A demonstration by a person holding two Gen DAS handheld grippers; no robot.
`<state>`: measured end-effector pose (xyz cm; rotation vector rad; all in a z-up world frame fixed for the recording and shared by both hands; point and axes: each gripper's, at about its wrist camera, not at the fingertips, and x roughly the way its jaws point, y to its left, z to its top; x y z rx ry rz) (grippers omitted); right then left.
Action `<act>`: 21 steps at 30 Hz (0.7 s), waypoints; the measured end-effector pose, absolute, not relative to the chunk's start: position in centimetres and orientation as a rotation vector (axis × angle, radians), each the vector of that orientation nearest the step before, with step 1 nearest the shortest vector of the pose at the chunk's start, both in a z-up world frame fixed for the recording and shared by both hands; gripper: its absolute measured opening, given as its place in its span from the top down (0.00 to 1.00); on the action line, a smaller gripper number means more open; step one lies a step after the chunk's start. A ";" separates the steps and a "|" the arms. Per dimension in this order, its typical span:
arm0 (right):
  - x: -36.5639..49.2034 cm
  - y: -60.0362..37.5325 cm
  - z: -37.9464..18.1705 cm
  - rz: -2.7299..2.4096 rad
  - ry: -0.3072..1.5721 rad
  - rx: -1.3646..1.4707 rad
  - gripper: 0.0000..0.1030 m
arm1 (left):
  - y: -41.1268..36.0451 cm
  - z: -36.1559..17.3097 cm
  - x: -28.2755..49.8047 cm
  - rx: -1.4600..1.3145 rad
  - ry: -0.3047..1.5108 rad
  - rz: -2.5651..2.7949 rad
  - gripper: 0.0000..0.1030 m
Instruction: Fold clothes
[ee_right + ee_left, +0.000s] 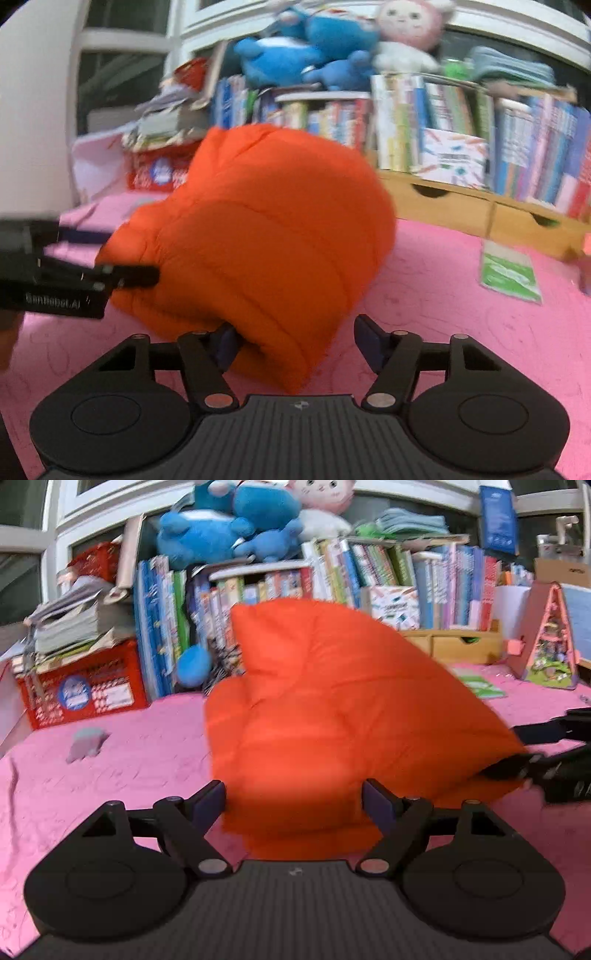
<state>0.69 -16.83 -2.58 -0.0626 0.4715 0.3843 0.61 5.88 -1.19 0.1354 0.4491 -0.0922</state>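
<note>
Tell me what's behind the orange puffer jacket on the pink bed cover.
Behind the orange puffer jacket stands a row of children's books, with blue plush toys on top. The jacket covers the lower book spines directly behind it.

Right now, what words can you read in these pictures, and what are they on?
"GenRobot.AI", blurry and a best guess: on the side of the left tongs.
Red crate labels: too blurred to read.
Book spines: too small and blurred.
Green booklet: unreadable.

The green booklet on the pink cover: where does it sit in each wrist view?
Left wrist: green booklet lies right of centre, behind the orange puffer jacket.
Right wrist: green booklet lies at far right, clear of the jacket.
Shared landmark: the wooden drawer unit just behind it.
</note>
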 end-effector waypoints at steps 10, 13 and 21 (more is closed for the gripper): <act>1.5 -19.0 -2.6 0.305 0.518 0.050 0.36 | 8.3 -2.8 0.0 0.067 0.551 0.012 0.21; 1.8 -19.6 -2.7 0.304 0.536 0.088 0.35 | 8.3 -2.3 -0.9 0.039 0.554 -0.012 0.23; 2.0 -19.3 -2.8 0.295 0.554 0.081 0.32 | 6.2 0.2 -3.1 -0.002 0.506 -0.101 0.15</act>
